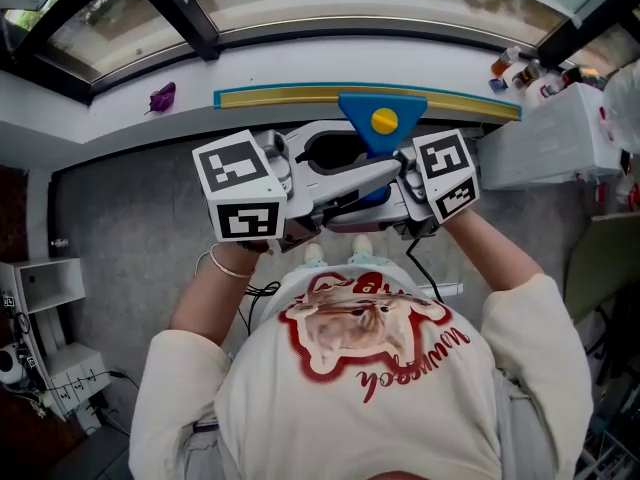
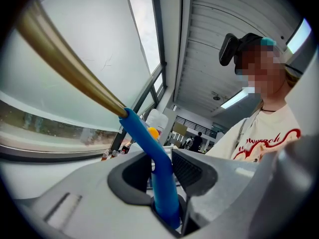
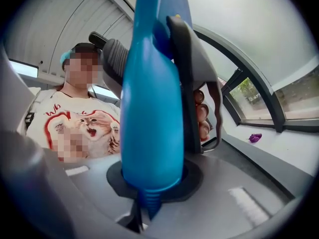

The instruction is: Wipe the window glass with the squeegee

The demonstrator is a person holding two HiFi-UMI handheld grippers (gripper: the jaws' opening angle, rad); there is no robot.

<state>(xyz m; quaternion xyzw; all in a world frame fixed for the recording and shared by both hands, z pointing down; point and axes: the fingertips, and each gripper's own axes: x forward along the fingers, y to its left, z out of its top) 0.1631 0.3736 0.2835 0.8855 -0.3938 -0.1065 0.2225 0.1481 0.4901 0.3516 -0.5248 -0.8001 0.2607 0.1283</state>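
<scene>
Tongs from both sides hold one squeegee (image 1: 381, 120) just above the windowsill (image 1: 120, 118). Its long yellow blade (image 1: 300, 96) runs along the windowsill, parallel to the window frame, with the blue head and a yellow knob (image 1: 384, 120) at its middle. Whether the blade's edge touches the window glass (image 1: 380, 3) I cannot tell. The blue handle (image 2: 159, 168) comes back from the windowsill toward the person.

The left tongs (image 2: 164, 183) are clamped on the handle, which rises from between the two pads. The right tongs (image 3: 149, 188) are closed on the handle's thick end, its threaded tip poking through the gap. In the head view the two marker cubes (image 1: 240, 190) sit side by side just short of the windowsill, and the tongs point at each other.

A small purple scrap (image 1: 162, 97) lies on the windowsill toward its left end. Several bottles (image 1: 515, 68) stand at its right end, beside a white box (image 1: 560, 138). The person wears a cream shirt (image 1: 370, 388) with a cat print.
</scene>
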